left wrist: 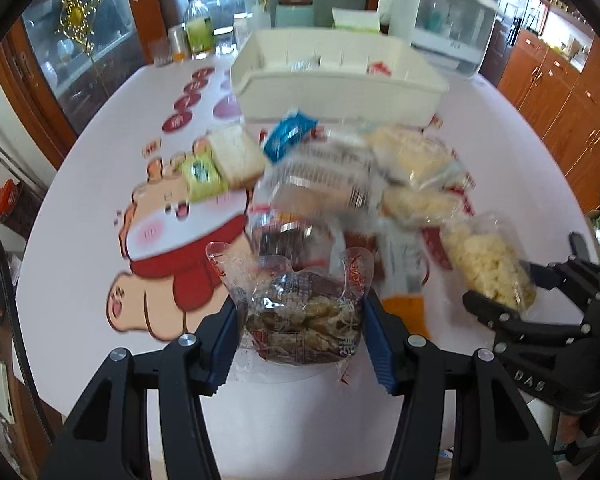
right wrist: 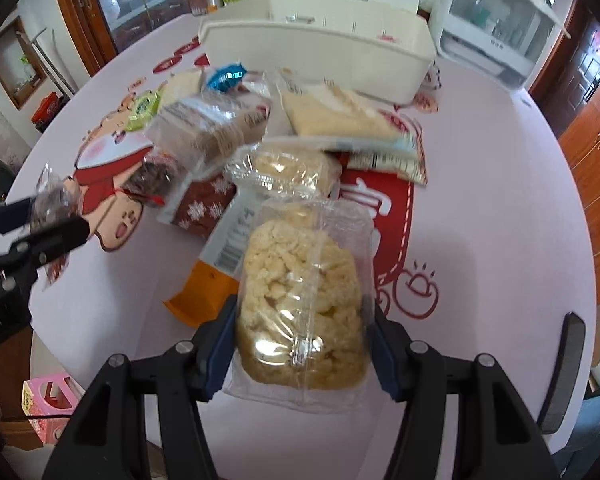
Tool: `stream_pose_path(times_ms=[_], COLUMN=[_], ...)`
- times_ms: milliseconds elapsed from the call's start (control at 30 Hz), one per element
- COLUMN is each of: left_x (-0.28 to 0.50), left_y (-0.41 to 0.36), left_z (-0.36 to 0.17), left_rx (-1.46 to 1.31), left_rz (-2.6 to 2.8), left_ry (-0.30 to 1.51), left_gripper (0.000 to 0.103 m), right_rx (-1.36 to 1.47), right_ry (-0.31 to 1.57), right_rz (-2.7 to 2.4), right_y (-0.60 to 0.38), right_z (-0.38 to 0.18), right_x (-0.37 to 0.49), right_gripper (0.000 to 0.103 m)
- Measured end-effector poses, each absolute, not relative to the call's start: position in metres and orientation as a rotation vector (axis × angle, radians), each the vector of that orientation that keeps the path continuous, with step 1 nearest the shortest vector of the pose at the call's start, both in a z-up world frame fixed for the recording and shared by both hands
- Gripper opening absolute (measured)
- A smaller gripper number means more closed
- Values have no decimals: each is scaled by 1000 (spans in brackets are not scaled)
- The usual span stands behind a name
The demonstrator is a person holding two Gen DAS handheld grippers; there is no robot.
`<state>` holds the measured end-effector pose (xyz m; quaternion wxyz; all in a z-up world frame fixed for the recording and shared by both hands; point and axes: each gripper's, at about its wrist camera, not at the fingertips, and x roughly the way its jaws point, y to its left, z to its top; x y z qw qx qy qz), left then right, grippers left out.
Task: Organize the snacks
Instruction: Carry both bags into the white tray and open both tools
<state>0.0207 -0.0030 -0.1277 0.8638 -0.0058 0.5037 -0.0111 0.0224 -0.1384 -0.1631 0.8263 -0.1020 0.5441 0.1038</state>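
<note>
Left gripper [left wrist: 300, 320] is clamping a clear pack of brown snacks [left wrist: 300, 312], blue pads pressing both sides, pack sitting up off the table [left wrist: 80, 240]. Red print on the wrapper, too crumpled and blurred to read. Right gripper [right wrist: 300, 328] is gripping a clear bag of pale puffed snacks [right wrist: 300, 300] the same way, also held above the table; no readable label on it. In the left wrist view the right gripper shows at the right edge with raised letters on its body, roughly "DAS", partly cut off.

Snack pile [right wrist: 260, 140] is lying mid-table, just beyond both held packs: an orange-and-white packet [right wrist: 212, 272] with a barcode, a dark red pack with white snowflakes [right wrist: 204, 208], a clear bread-like pack [right wrist: 208, 128] with small black text, blurred. A flat pale pack [right wrist: 340, 116] is lying at the far right of the pile, a small blue packet [left wrist: 290, 134] at the far side, a green packet [left wrist: 202, 174] and a white sandwich-like pack [left wrist: 238, 156] at the left. None of their writing is legible.

White bin [left wrist: 340, 80] is sitting just past the pile, a few items inside, unclear which. Tablecloth is showing a cartoon figure in red and big red characters, half covered by packs. Far end: a bottle with a green label [left wrist: 198, 26], small cups, a white cabinet-like box with a clear front [left wrist: 448, 20]. A pink box [right wrist: 48, 404] is sitting below the near left table edge.
</note>
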Motion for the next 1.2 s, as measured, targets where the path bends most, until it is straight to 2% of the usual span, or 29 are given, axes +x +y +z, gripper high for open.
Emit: stream_pose_path(times_ms=[433,833,1200], left_x=[68,137,214], left_y=[15,41,40], left_z=[-29,83,132], left_rx=[-181,-84,15], left_rz=[-159,-184,-176], left_ry=[948,854,839], left_gripper=[55,55,56], right_rx=[-104,-92,-66], right_ry=[967,819,723], right_rz=[217,231,182], right_y=[-153,-149,-146], right_z=[-71,30,107], right_x=[34,76,151], right_gripper=[59,59,59])
